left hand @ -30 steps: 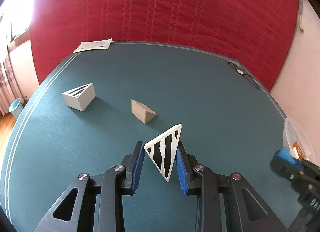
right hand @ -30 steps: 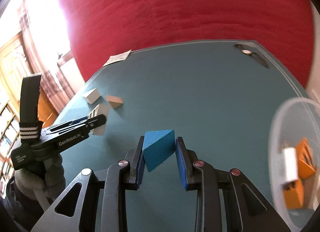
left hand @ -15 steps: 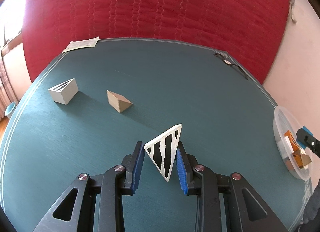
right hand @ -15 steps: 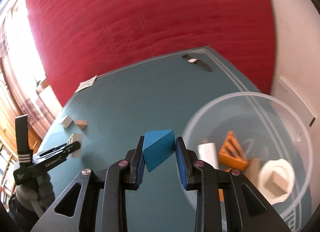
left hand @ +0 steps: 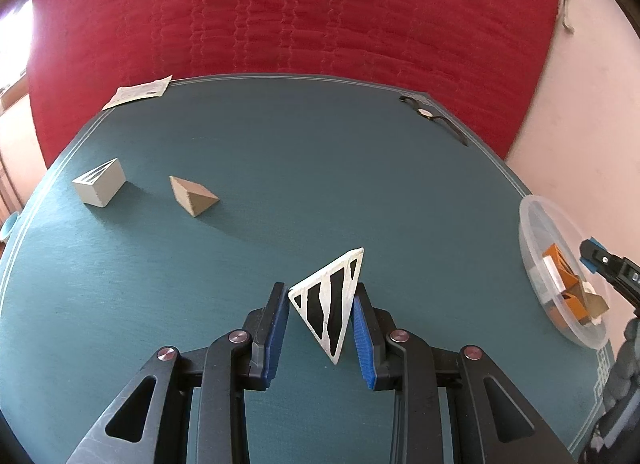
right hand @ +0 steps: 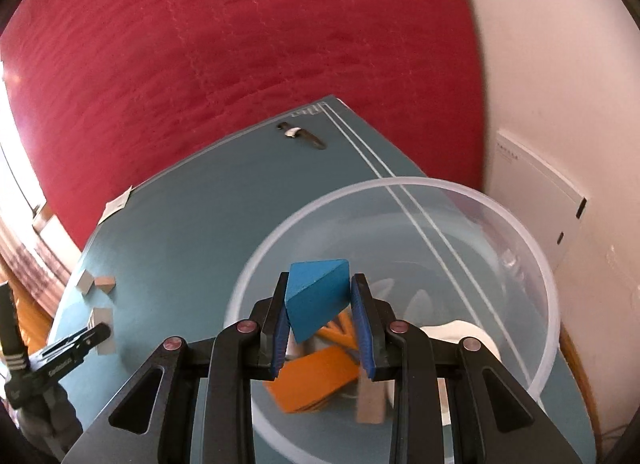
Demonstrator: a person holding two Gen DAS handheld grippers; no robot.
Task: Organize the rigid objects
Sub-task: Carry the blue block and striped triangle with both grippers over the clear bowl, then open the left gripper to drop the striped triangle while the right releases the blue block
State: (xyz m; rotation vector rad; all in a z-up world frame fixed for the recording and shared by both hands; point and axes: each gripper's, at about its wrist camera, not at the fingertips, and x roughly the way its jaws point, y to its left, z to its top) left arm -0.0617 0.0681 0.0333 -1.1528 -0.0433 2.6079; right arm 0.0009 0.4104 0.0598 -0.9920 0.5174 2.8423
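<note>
Two grips: the right gripper [right hand: 320, 318], clamped on a blue wooden wedge [right hand: 316, 296], hangs over the clear plastic bowl [right hand: 536, 264] at frame centre, while the left gripper [left hand: 320, 324], pinching a black-striped white triangular block [left hand: 332, 300], sits well left of that bowl.

A red quilted cloth [left hand: 304, 12] is hanging behind the teal table [left hand: 320, 168]. Daylight is glaring from a window [right hand: 12, 160] beside the pale wall [right hand: 560, 76].
</note>
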